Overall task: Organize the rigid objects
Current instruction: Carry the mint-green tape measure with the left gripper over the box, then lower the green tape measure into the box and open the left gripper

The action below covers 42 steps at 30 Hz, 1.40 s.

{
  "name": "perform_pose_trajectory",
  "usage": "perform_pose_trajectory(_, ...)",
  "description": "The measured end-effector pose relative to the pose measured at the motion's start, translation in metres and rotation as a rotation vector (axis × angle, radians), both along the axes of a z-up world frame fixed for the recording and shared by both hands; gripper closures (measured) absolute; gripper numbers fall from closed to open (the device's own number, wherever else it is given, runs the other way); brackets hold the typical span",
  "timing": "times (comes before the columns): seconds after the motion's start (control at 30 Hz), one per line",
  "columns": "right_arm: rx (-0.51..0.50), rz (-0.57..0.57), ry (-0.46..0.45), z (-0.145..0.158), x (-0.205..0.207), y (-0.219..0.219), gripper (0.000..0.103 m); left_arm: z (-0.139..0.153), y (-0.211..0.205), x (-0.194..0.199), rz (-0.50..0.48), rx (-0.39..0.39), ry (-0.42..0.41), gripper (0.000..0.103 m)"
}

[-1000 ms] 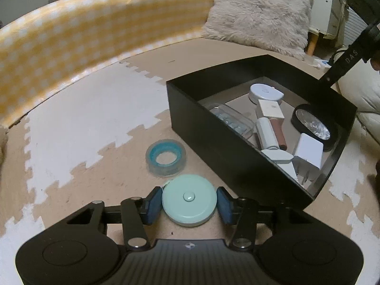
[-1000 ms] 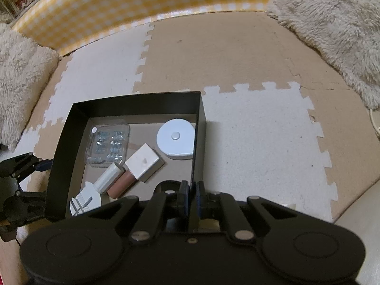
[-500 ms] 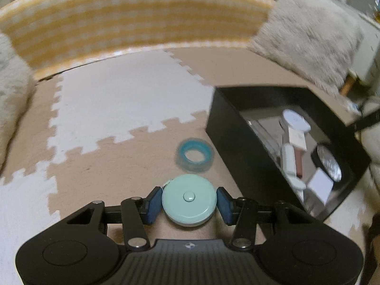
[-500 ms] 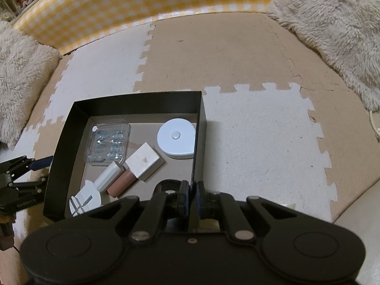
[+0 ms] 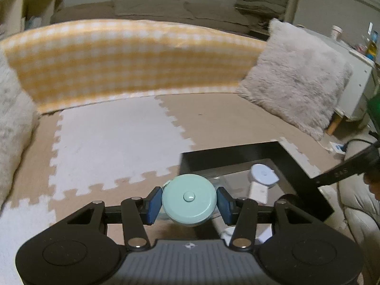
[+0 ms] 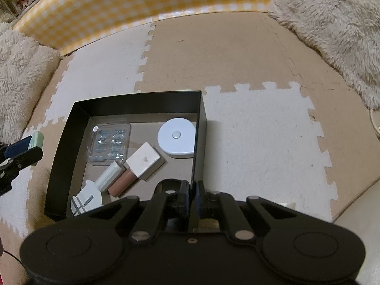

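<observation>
A round mint-green tape measure (image 5: 189,197) sits between the blue pads of my left gripper (image 5: 189,200), which is shut on it and held above the mat by the near left corner of the black box (image 5: 296,173). In the right wrist view that gripper and the mint tape measure (image 6: 37,140) show at the left edge, outside the black box (image 6: 137,102). My right gripper (image 6: 192,194) is shut on the box's right wall. Inside lie a white round tape measure (image 6: 177,140), a clear blister pack (image 6: 109,142), a white block (image 6: 144,160), a white-capped brown tube (image 6: 114,178) and a white plug (image 6: 86,198).
The box rests on a beige and white puzzle foam mat (image 5: 114,142). A yellow checked bolster (image 5: 133,59) closes the far side. Fluffy cushions (image 5: 296,76) (image 6: 19,71) flank it. The right gripper's black body (image 5: 344,171) reaches in over the box's right side.
My left gripper rose with the mint tape measure and rolled, so it now looks over the box's corner. The blue tape roll on the mat has dropped out of sight. The right gripper stayed still.
</observation>
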State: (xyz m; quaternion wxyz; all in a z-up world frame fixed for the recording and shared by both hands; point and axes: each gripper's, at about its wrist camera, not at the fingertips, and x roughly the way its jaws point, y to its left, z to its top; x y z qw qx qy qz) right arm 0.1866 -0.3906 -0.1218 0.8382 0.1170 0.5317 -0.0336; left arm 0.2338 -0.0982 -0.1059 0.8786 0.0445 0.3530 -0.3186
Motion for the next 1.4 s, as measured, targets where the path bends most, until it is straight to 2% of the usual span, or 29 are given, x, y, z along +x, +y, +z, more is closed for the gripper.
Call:
perform_pose_trajectory(0.27, 0.007, -0.002, -0.001, 0.000, 0.000, -0.001, 0.097, 0.003, -0.054, -0.005, -0.061, 0.017, 0.004, 0.052)
perform_pose_trajectory(0.43, 0.016, -0.004, -0.001, 0.000, 0.000, -0.002, 0.096, -0.008, -0.094, 0.003, -0.091, 0.047, 0.030, 0.052)
perform_pose_trajectory(0.73, 0.022, -0.004, 0.000, -0.001, 0.000, -0.003, 0.096, -0.024, -0.128, 0.023, -0.023, 0.036, 0.071, 0.052)
perform_pose_trajectory(0.77, 0.021, -0.004, 0.000, -0.001, 0.000, -0.004, 0.096, -0.025, -0.129, 0.024, -0.007, 0.036, 0.067, 0.048)
perform_pose_trajectory(0.8, 0.020, -0.003, 0.000, -0.001, 0.001, -0.003, 0.096, -0.025, -0.130, 0.025, 0.005, 0.035, 0.071, 0.036)
perform_pose_trajectory(0.87, 0.019, -0.001, 0.000, -0.001, 0.000, -0.004, 0.096, -0.025, -0.129, 0.026, 0.018, 0.036, 0.082, 0.021)
perform_pose_trajectory(1.03, 0.020, -0.001, -0.001, -0.001, 0.000, -0.004, 0.096, -0.024, -0.126, 0.019, -0.018, 0.077, 0.070, 0.019)
perform_pose_trajectory(1.4, 0.022, -0.003, -0.002, -0.001, 0.000, -0.003, 0.096, -0.018, -0.114, 0.000, -0.042, 0.097, 0.071, 0.003)
